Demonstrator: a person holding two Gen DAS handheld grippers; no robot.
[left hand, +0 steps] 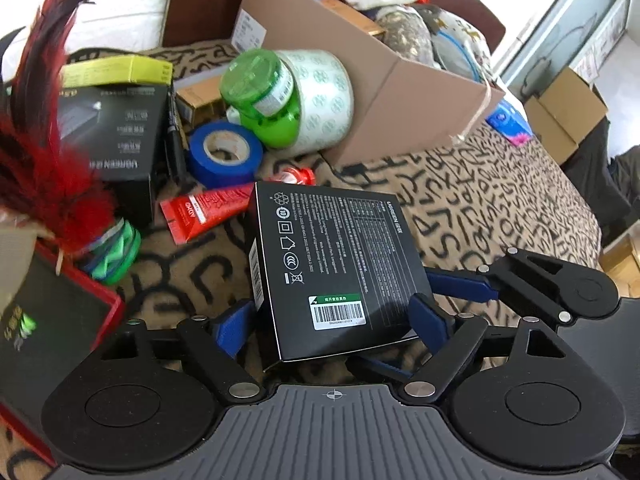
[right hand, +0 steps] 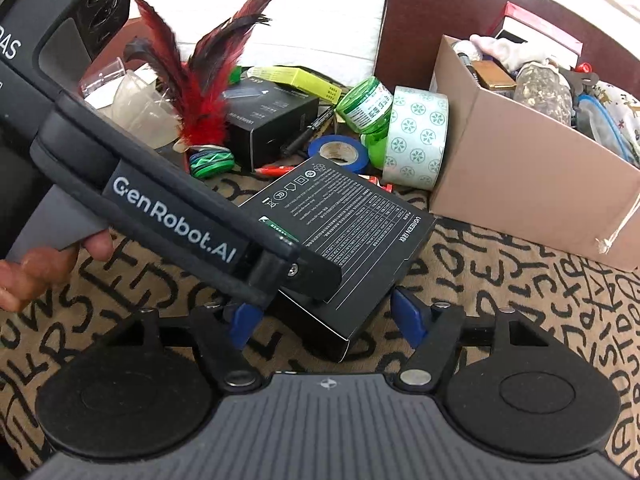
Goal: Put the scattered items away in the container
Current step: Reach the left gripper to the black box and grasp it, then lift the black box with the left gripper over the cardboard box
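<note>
Letter-printed tan fabric (left hand: 500,200) covers the surface where a flat black box (left hand: 336,268) sits between the blue pads of the left gripper (left hand: 332,320), its barcode end nearest the camera. Both pads press its long sides, so the left fingers are holding the box, which tilts with its near end raised off the fabric. From the right wrist view the same black box (right hand: 348,220) lies just ahead of the right gripper (right hand: 326,320), whose fingers stand wide apart around its near corner; whether either pad touches the box cannot be told. The left tool's dark body crosses that view over the box, a hand (right hand: 36,268) on its grip.

Just beyond the box lie a red tube (left hand: 204,212) and a blue tape roll (left hand: 224,154). Behind them a green jar (left hand: 260,96) leans against a wide patterned tape roll (left hand: 324,100), which rests against the cardboard container (left hand: 400,92). That open carton stands at the far right of the clutter, already packed with bags and small boxes. To the left sit a second black box (left hand: 116,136) topped by a yellow-green carton (left hand: 116,70), a black marker (left hand: 174,140) beside it, and a red feather shuttlecock (left hand: 44,160) on its green base. A red-edged box (left hand: 52,320) fills the near left corner.
</note>
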